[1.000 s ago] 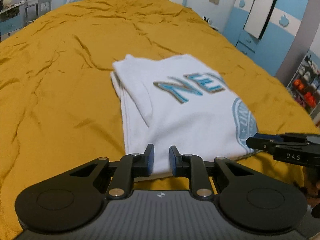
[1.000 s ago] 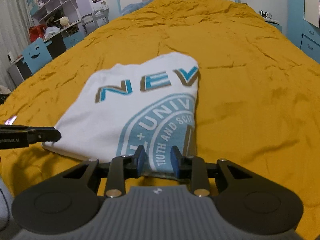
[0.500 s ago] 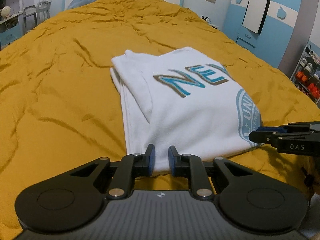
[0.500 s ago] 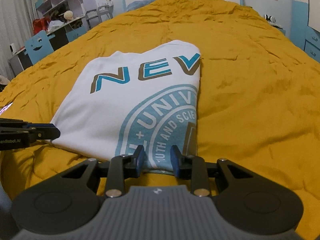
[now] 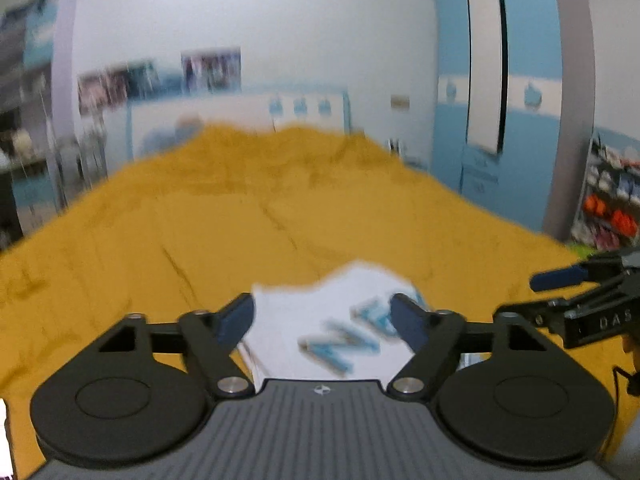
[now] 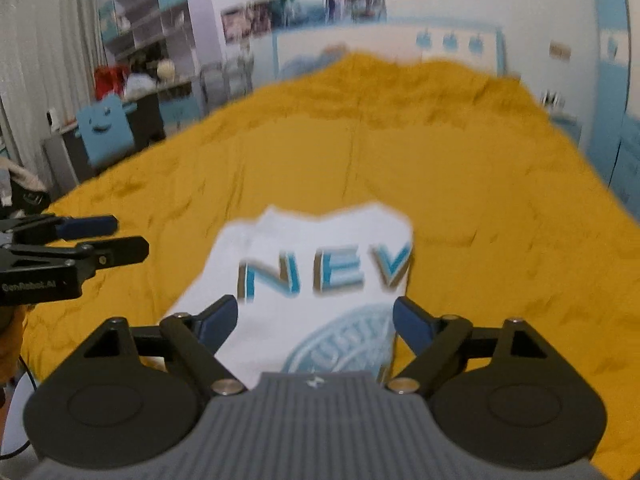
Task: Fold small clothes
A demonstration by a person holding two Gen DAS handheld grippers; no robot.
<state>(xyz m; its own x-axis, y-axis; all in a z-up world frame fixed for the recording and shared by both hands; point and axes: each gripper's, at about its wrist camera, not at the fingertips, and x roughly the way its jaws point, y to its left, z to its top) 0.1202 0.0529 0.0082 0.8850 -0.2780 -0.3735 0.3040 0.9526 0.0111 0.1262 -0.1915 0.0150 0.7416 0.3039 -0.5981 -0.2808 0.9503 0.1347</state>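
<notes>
The blue pads [image 5: 236, 318] of the left gripper [image 5: 325, 317] are spread wide, and nothing is pinched between them. They have just been opened. The right gripper [image 6: 316, 318] is the same: its pads [image 6: 414, 326] are far apart, just opened, and no cloth is held.

The white shirt [image 6: 320, 284] with blue letters is seen below both grippers, lying flat on the yellow bed cover [image 6: 480, 184]. It is let go and not touched. It looks folded into a neat block, with its layered edge stacked on the left side in the left wrist view.

This shirt's fold is probably done. No other clothes are seen on the bed, so what is left cannot be told.
</notes>
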